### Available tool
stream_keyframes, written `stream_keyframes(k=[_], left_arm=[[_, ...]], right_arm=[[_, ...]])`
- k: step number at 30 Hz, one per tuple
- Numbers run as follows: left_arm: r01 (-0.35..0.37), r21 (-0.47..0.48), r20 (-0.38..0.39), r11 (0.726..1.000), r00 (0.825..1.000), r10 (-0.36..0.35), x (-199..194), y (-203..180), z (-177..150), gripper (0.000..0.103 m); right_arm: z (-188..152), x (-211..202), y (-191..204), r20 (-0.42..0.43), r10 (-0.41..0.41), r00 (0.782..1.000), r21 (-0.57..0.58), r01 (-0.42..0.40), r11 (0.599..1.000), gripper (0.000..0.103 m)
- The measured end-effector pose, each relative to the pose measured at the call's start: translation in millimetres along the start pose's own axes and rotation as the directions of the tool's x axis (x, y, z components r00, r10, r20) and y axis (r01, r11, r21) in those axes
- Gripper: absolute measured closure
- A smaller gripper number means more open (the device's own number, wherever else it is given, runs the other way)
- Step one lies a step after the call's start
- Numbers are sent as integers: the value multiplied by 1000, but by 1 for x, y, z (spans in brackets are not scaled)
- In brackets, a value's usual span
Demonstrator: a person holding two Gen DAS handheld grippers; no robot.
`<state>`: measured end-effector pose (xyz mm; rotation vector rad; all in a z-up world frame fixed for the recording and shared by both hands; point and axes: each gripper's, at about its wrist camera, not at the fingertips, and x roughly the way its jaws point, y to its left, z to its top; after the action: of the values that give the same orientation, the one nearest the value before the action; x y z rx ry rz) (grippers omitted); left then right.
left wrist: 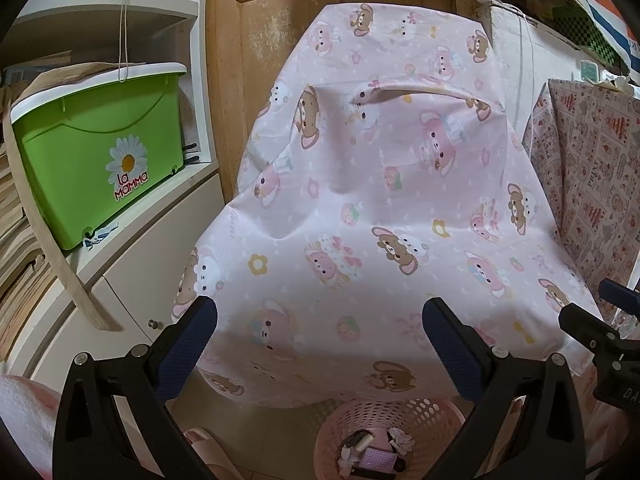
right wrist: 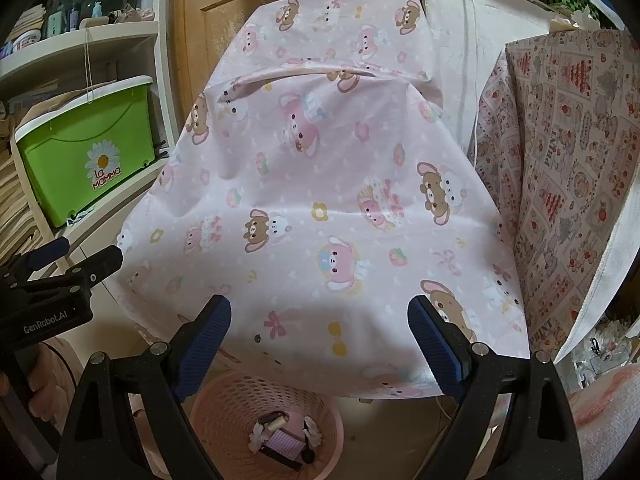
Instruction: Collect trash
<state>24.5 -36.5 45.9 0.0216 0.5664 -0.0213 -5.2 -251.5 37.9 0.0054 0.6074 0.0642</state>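
A pink perforated basket (left wrist: 436,412) stands on the floor below the table's near edge; it also shows in the right wrist view (right wrist: 228,404). Inside lie crumpled white paper (right wrist: 259,437), a checkered pink piece (right wrist: 282,442) and small dark items (right wrist: 280,458). My left gripper (left wrist: 320,312) is open and empty, above the table's near edge. My right gripper (right wrist: 320,312) is open and empty, also over the near edge. Each gripper appears at the side of the other's view: the right one (left wrist: 600,308), the left one (right wrist: 76,256).
The table is draped in a pink cartoon-bear cloth (left wrist: 360,200). A green "La Mamma" bin (left wrist: 100,152) sits on a white cabinet (left wrist: 132,280) to the left. A strawberry-print covered object (right wrist: 568,180) stands to the right. A wooden door (left wrist: 264,40) is behind.
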Motion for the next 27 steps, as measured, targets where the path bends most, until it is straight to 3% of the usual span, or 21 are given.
stream_keyframes(k=[27], left_arm=[[-4,4,2,1000,1000,4,0,-2,-1,1]], right_arm=[[0,-1,1,1,-2,1000,3,2,1000,12]])
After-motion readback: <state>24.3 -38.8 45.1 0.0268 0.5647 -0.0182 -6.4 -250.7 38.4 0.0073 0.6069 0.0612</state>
